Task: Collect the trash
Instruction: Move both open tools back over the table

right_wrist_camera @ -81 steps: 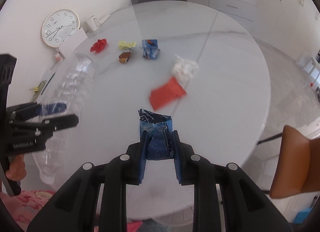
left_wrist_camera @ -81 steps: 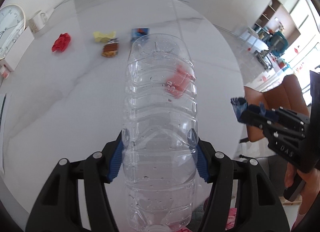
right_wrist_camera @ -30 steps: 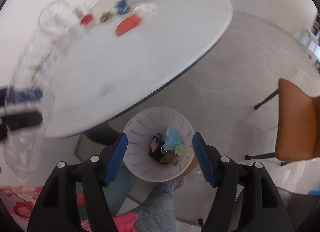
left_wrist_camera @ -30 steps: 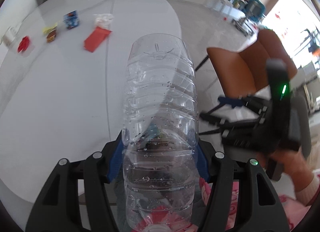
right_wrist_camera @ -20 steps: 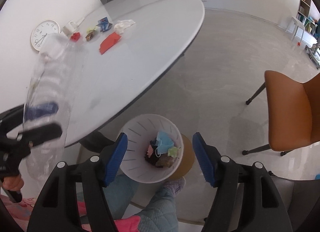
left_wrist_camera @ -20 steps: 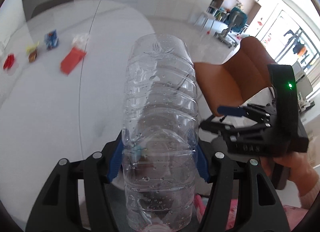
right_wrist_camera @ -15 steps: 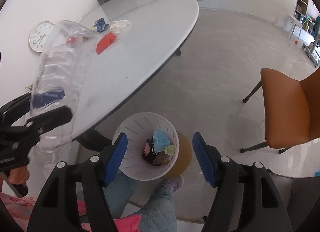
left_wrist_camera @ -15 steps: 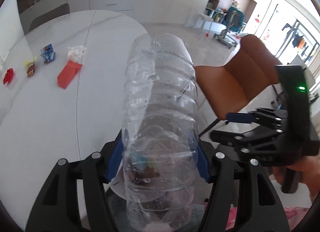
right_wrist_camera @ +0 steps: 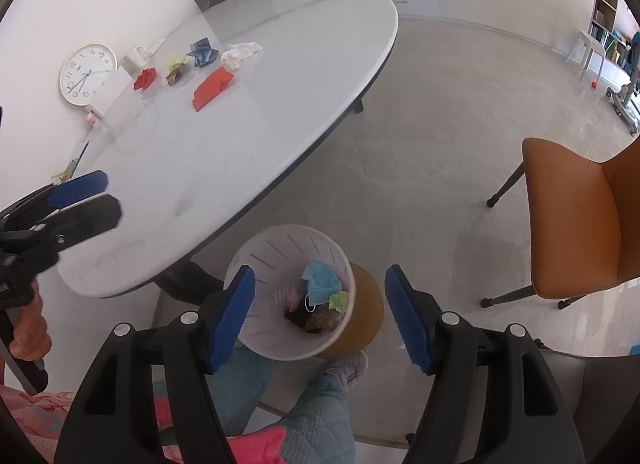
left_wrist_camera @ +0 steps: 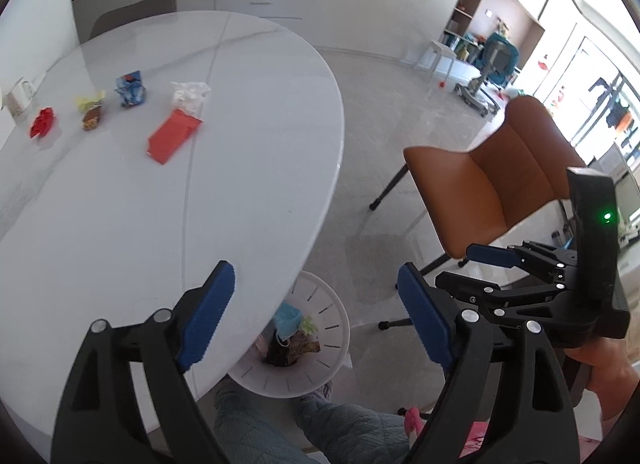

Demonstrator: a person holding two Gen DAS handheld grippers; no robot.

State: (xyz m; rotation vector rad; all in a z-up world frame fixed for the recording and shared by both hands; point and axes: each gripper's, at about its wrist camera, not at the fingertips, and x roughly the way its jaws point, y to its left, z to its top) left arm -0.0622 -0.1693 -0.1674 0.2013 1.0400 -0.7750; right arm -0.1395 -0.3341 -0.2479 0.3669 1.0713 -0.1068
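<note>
My left gripper (left_wrist_camera: 316, 304) is open and empty above the table's near edge and the white trash bin (left_wrist_camera: 332, 344). My right gripper (right_wrist_camera: 320, 306) is open and empty right above the bin (right_wrist_camera: 256, 264), which holds a blue mask and scraps. The clear bottle is not in view. On the white round table (left_wrist_camera: 120, 224) lie a red packet (left_wrist_camera: 174, 136), a white tissue (left_wrist_camera: 188, 94), a blue wrapper (left_wrist_camera: 130, 90), a yellow-brown wrapper (left_wrist_camera: 91, 112) and a red crumpled wrapper (left_wrist_camera: 43, 122). The left gripper shows at the left edge of the right wrist view (right_wrist_camera: 86, 200).
An orange chair (left_wrist_camera: 496, 180) stands on the floor to the right of the bin. A wall clock (right_wrist_camera: 86, 74) and a white mug (right_wrist_camera: 136, 56) stand at the table's far left. My legs and slipper (right_wrist_camera: 348, 368) are beside the bin.
The left gripper has opened and the clear bottle it held is gone from its jaws. Earlier the right gripper let go of the blue wrapper over the bin.
</note>
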